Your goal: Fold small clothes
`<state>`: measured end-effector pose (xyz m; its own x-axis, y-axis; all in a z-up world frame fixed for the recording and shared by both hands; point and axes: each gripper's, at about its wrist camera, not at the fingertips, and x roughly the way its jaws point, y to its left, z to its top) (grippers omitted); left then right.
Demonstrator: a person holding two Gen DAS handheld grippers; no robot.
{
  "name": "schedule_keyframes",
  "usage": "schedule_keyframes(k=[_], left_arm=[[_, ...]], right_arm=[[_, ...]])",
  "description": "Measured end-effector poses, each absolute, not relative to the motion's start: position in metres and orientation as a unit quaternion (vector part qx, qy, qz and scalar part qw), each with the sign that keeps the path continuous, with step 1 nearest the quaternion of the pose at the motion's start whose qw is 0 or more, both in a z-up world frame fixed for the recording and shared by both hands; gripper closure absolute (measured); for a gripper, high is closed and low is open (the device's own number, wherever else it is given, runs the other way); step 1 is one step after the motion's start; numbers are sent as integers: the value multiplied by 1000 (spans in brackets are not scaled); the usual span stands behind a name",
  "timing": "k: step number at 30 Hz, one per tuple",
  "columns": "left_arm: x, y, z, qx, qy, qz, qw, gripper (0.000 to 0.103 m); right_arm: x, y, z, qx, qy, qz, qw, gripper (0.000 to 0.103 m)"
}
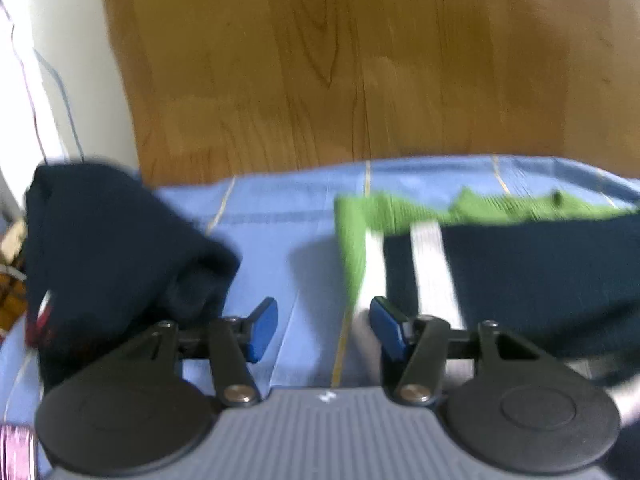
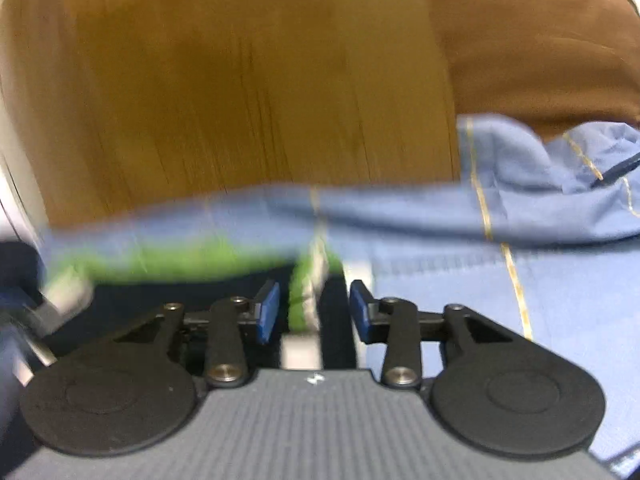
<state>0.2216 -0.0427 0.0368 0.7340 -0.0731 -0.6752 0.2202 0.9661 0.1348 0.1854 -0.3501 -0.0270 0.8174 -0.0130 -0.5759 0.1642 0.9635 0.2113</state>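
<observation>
A small garment in dark navy with white stripes and a green band lies on the blue sheet, to the right in the left wrist view. My left gripper is open and empty, just left of the garment's striped edge. A second dark navy cloth lies bunched at the left. In the blurred right wrist view the same garment shows between the blue pads. My right gripper is open, its jaws on either side of the green and white edge.
A wooden board rises behind the sheet. A white wall stands at the far left. A brown cushion and a rumpled fold of the sheet sit at the right.
</observation>
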Motion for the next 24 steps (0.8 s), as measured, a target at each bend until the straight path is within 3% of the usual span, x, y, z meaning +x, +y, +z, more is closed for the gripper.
schedule_keyframes(k=[2, 4, 11, 19, 21, 22, 23, 24], left_arm=[[194, -23, 39, 99, 365, -90, 921, 50], [167, -1, 40, 78, 384, -117, 912, 48], [58, 52, 33, 55, 419, -192, 886, 47], [-20, 68, 24, 30, 417, -212, 883, 45], [-33, 61, 24, 46, 410, -215, 885, 49], [-37, 56, 23, 58, 406, -216, 886, 64], [-43, 50, 23, 69, 401, -223, 886, 87], [-47, 46, 23, 75, 398, -229, 885, 92]], right_arm=[[182, -357, -25, 131, 302, -83, 941, 45], [166, -359, -16, 164, 288, -97, 938, 50], [54, -333, -9, 202, 276, 28, 939, 50], [-61, -319, -35, 254, 288, 57, 921, 50], [-78, -316, -42, 263, 291, 58, 918, 50], [-88, -311, -40, 260, 287, 60, 920, 50], [-94, -306, -41, 257, 285, 65, 921, 50], [-98, -302, -42, 255, 284, 70, 922, 53]])
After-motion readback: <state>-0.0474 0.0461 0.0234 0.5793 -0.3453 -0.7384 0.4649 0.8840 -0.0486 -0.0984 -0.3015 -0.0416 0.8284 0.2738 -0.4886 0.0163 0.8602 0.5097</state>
